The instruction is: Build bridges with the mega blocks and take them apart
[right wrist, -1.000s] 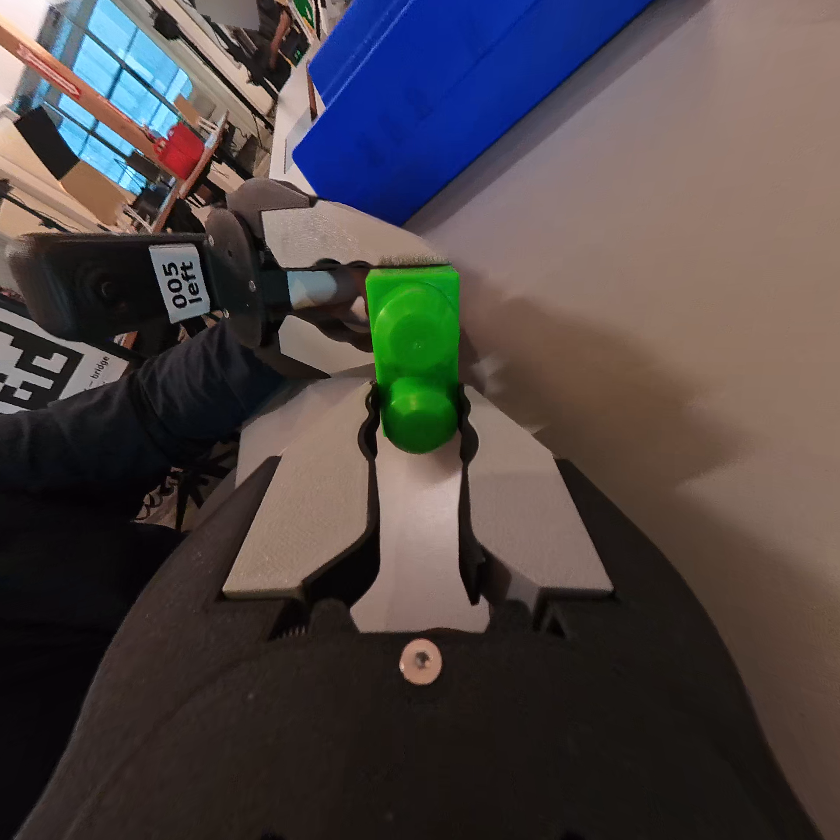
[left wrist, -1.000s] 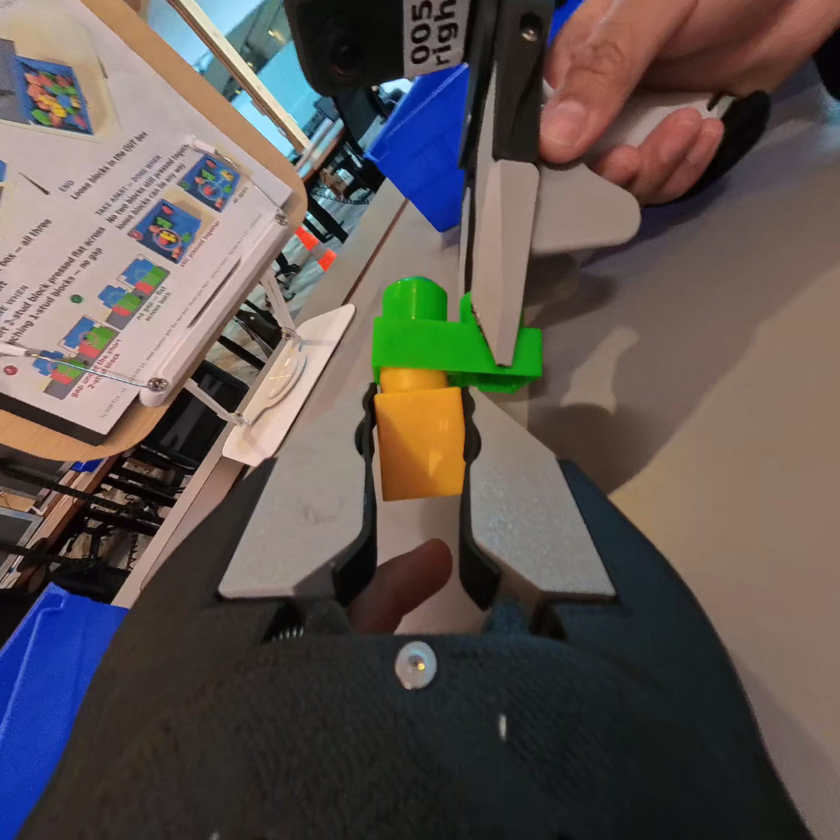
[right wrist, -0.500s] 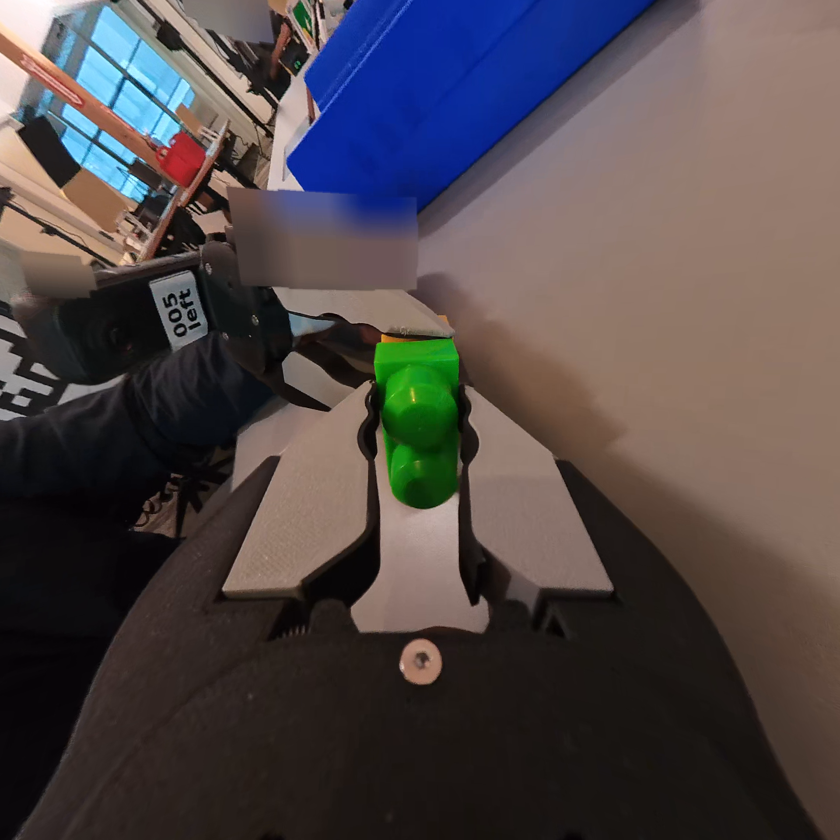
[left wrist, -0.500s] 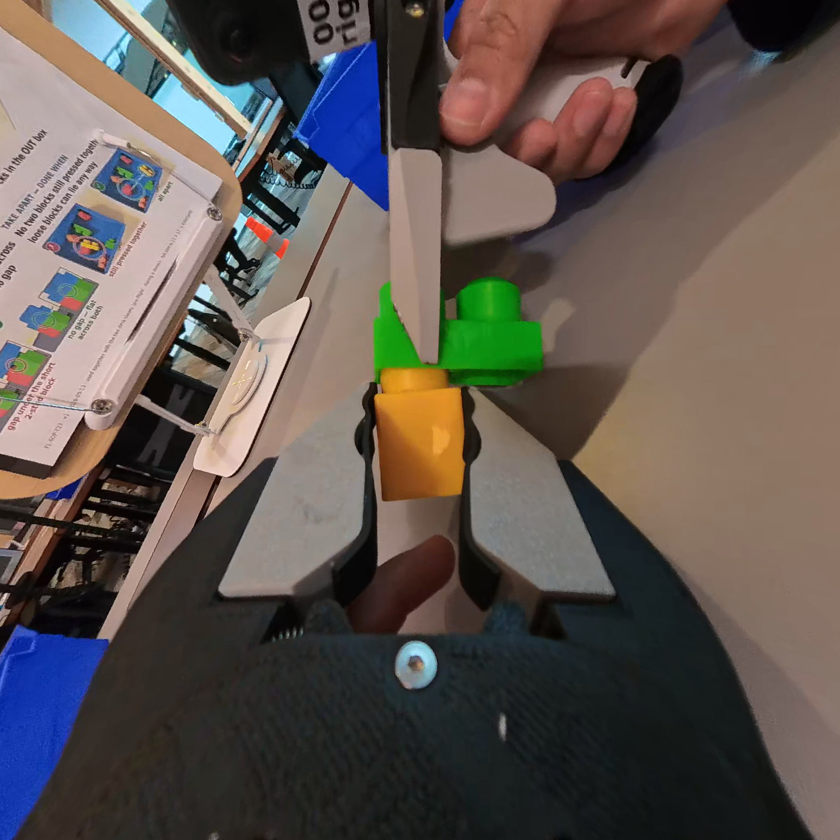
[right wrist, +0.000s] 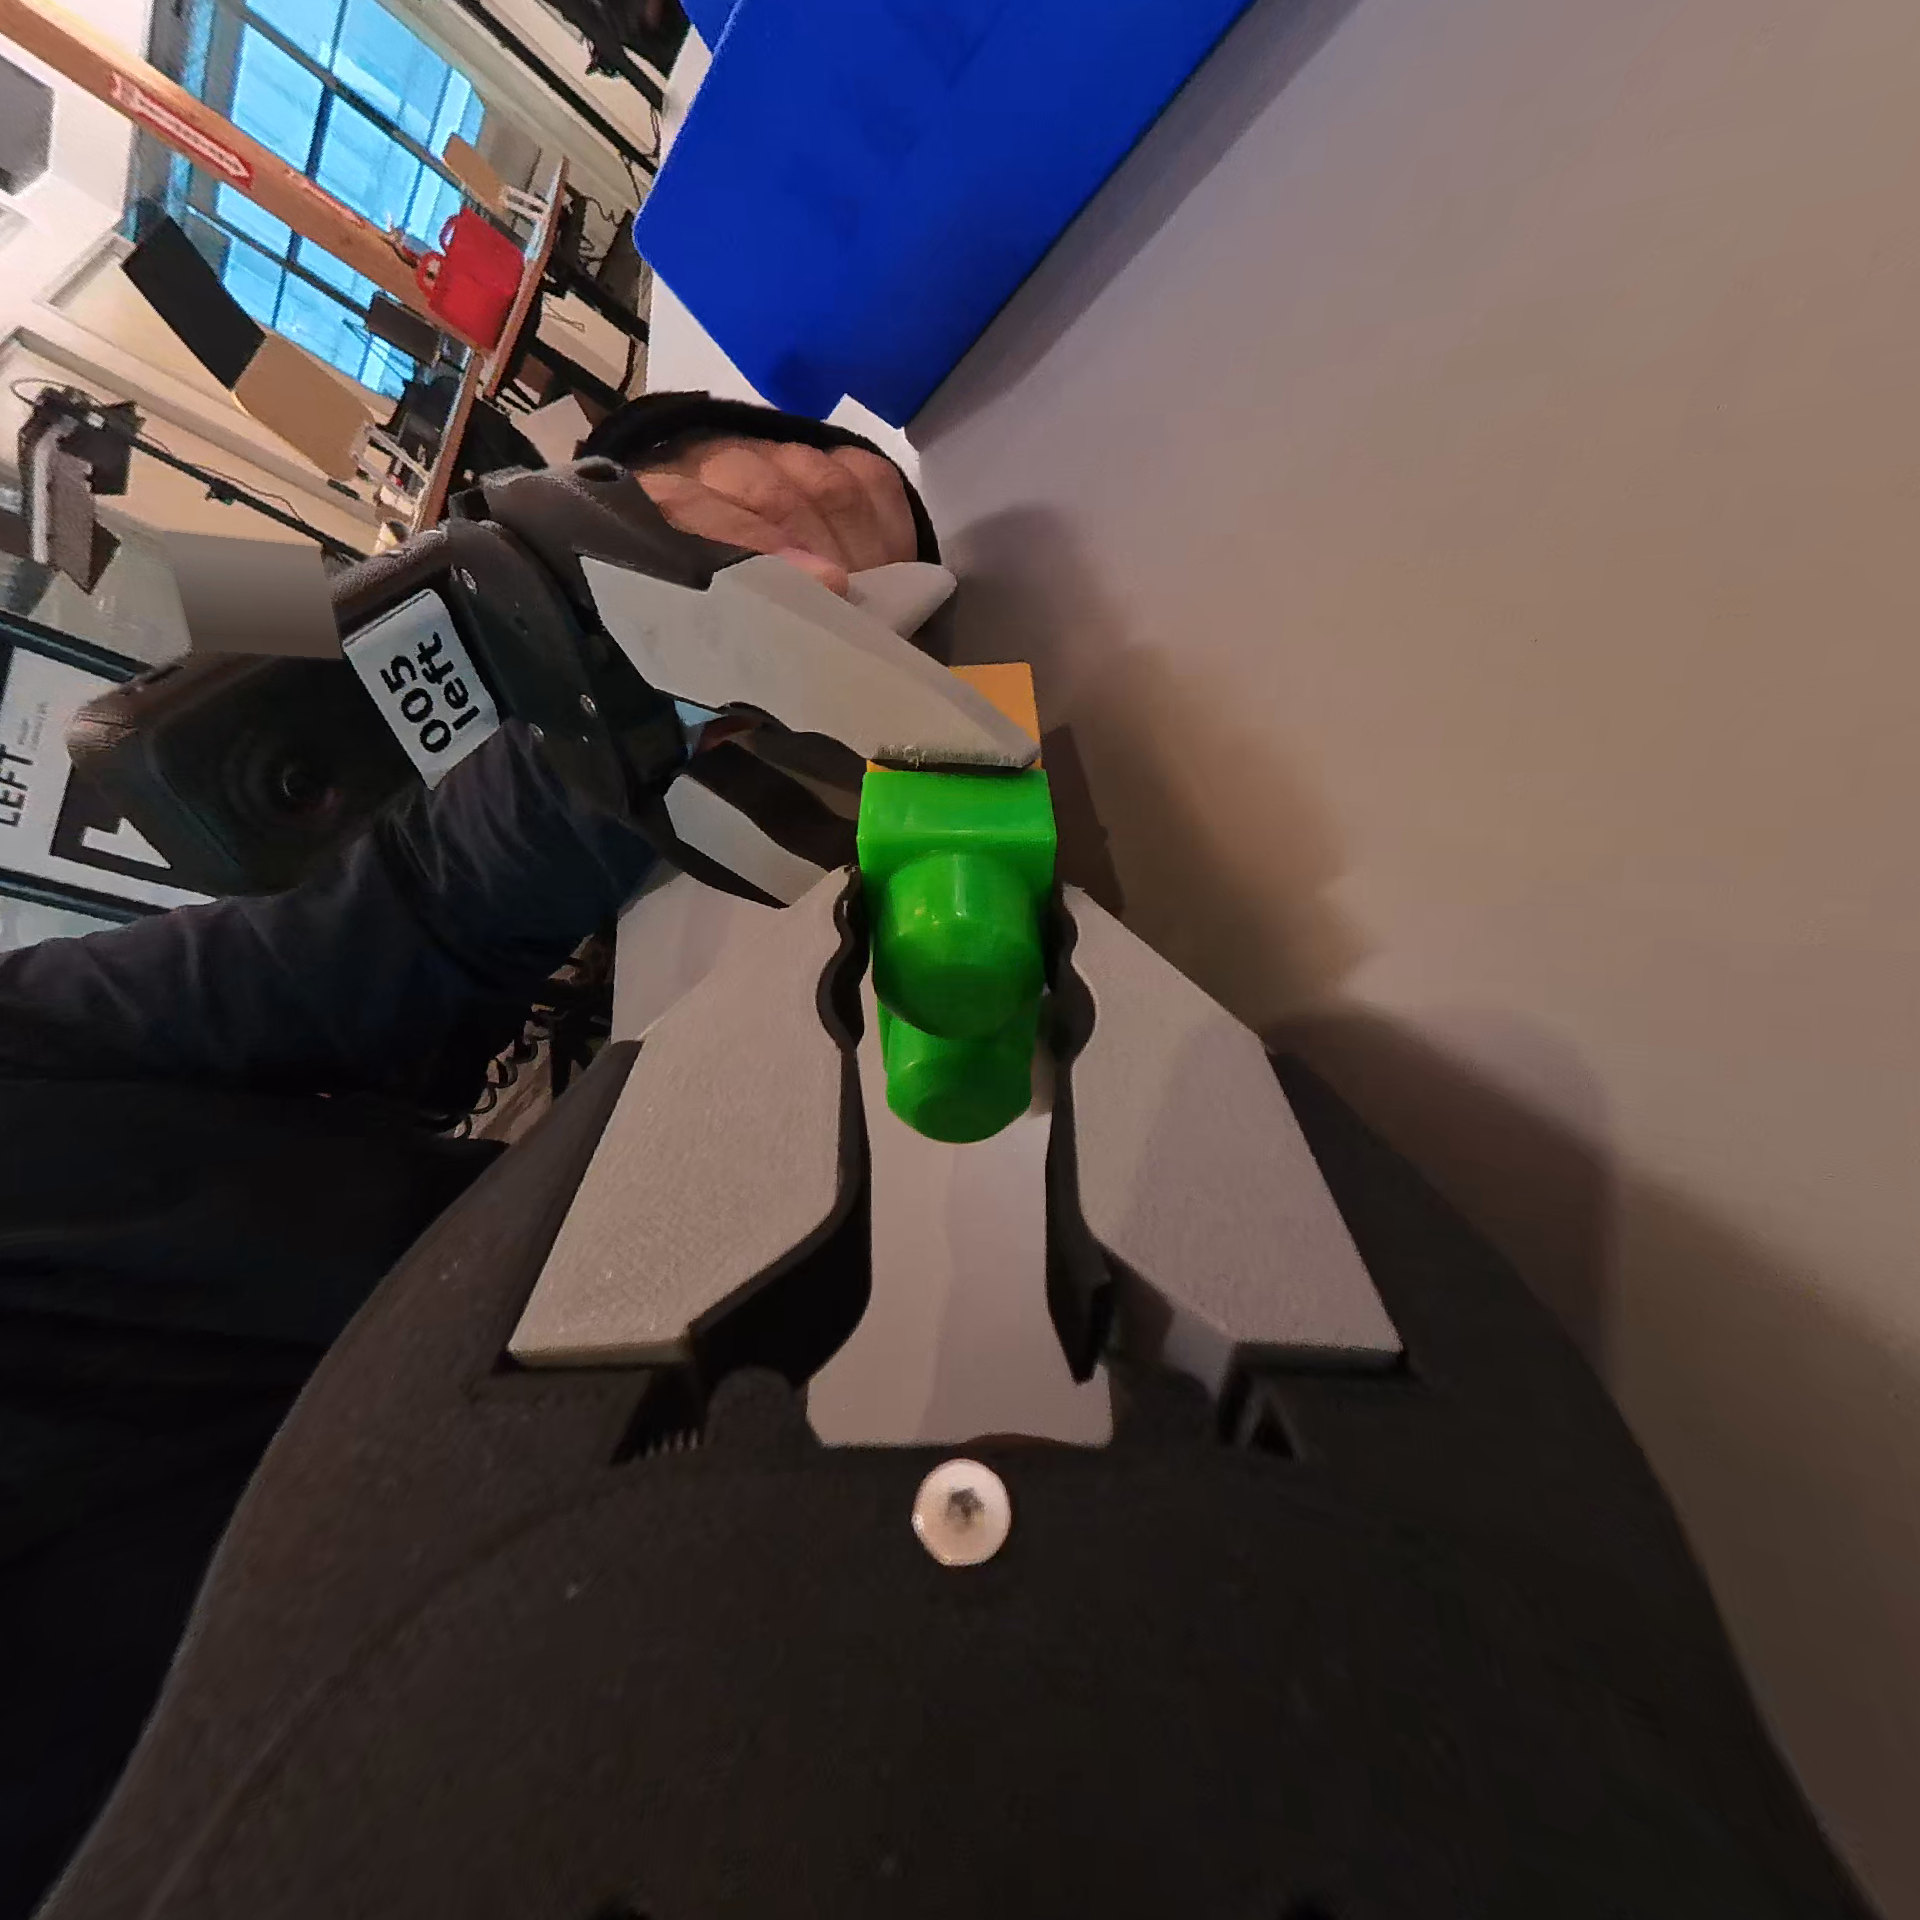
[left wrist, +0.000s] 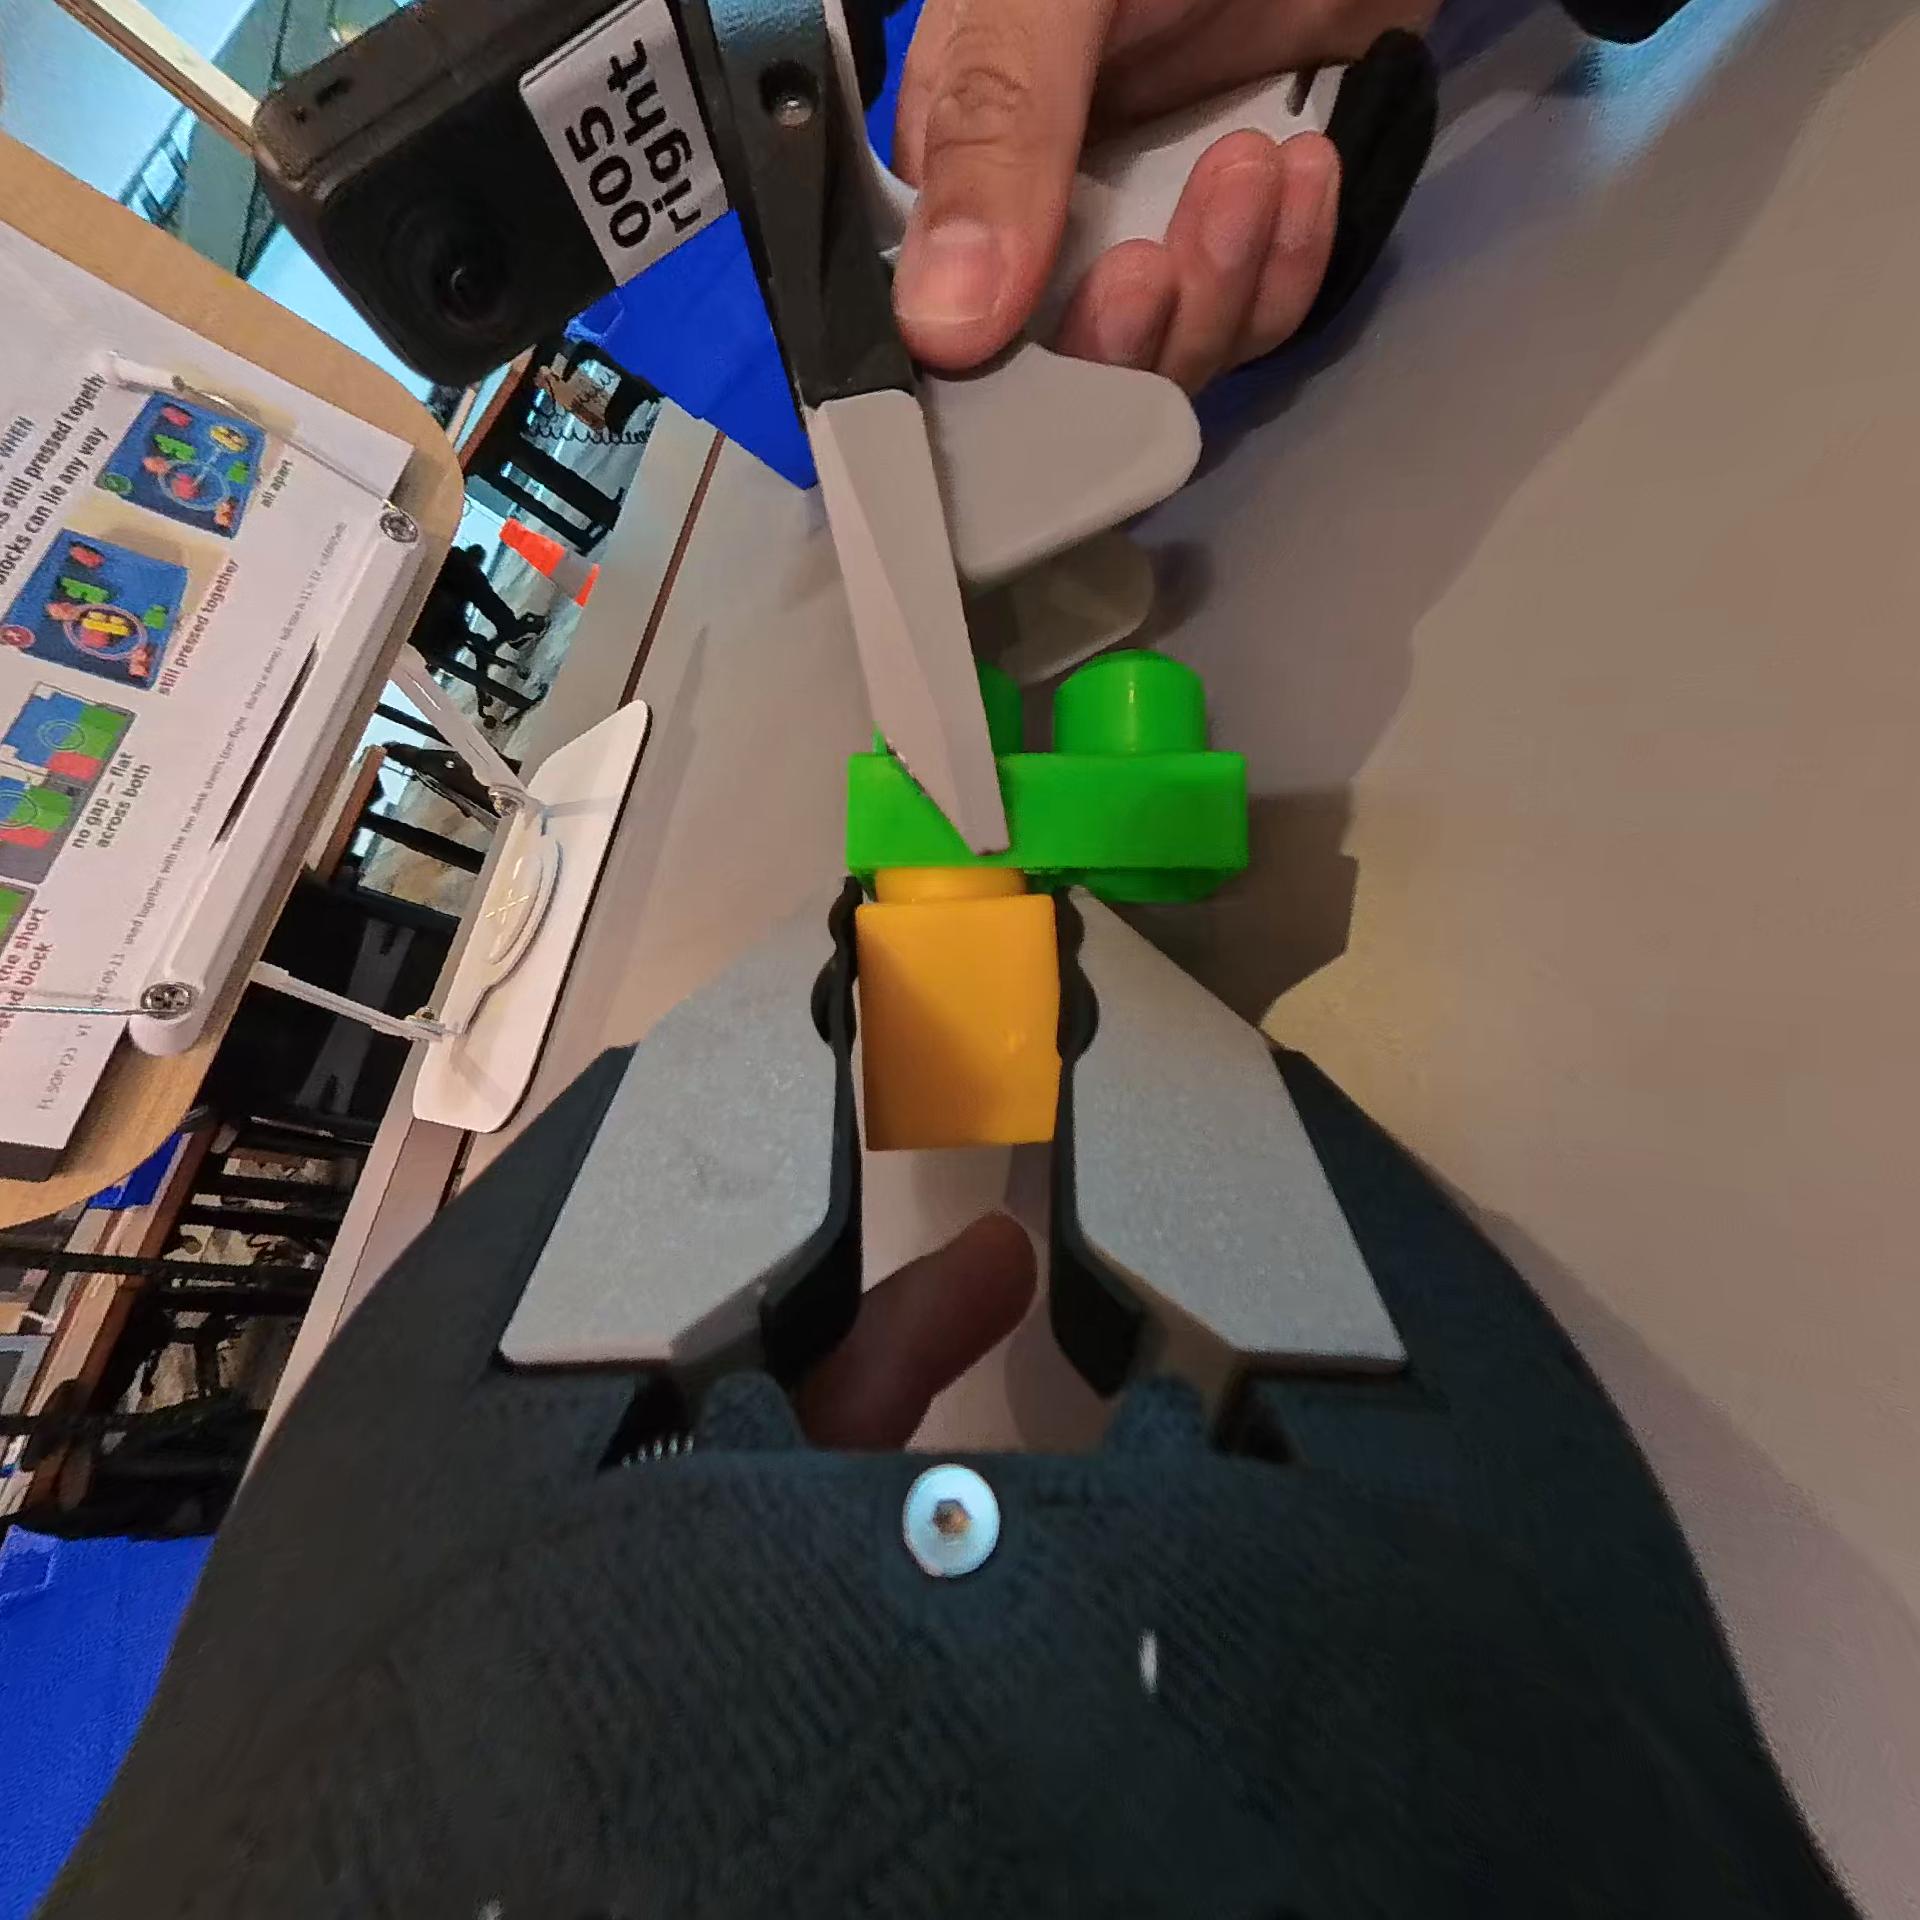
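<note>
Left tool (left wrist: 954,997) grips yellow block (left wrist: 954,1029); blue bin's (right wrist: 914,197) inside hidden.

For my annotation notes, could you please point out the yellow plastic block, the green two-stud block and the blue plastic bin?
yellow plastic block (left wrist: 956,1023), left wrist view, its side face.
green two-stud block (left wrist: 1127,810), left wrist view, its base.
blue plastic bin (right wrist: 894,197), right wrist view, its wall.

Lab or workshop setting. Grey worktable (right wrist: 1507,623) with blue plastic bin (right wrist: 935,187); illustrated instruction sheet (left wrist: 156,675) clipped to a wooden board; printed marker placard (right wrist: 62,810); large windows (right wrist: 312,166), shelving and black equipment stands behind.
</note>
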Motion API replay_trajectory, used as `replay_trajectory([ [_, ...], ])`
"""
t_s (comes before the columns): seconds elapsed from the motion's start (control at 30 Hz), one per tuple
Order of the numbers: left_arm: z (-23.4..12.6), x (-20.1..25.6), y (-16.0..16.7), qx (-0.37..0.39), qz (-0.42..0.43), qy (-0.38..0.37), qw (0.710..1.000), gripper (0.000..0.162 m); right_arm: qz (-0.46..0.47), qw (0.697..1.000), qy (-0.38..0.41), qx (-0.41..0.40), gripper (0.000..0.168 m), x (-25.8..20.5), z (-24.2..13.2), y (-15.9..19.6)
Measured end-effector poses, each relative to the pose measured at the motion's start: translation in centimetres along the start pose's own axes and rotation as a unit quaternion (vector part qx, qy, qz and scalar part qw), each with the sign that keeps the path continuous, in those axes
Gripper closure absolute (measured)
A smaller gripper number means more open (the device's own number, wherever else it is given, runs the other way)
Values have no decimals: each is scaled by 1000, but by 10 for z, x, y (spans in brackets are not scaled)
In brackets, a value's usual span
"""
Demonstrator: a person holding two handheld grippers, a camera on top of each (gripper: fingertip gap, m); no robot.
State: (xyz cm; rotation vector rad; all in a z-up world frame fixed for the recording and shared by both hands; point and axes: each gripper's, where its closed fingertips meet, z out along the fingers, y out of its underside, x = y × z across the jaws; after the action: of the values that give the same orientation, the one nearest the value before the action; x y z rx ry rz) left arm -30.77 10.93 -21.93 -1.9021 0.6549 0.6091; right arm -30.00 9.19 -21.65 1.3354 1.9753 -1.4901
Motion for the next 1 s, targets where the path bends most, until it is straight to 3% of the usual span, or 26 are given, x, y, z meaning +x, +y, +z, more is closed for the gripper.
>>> replay_trajectory([
  [0.13,-2,0,0,2,10,-6,1000,127,-2,1000,1,-12,138,-1,2,0],
  [0.27,-6,-7,1,-11,19,-22,1000,108,-7,1000,1,-16,138,-2,4,1],
  [0.43,-20,-7,13,-47,31,-15,998,109,-6,1000,2,-7,138,0,1,-1],
  [0.57,-25,-2,20,-60,21,11,998,128,6,1000,-8,2,138,2,-1,-3],
  [1.0,-13,-5,21,-70,48,-12,996,128,16,1000,-2,-2,138,5,-6,-2],
])
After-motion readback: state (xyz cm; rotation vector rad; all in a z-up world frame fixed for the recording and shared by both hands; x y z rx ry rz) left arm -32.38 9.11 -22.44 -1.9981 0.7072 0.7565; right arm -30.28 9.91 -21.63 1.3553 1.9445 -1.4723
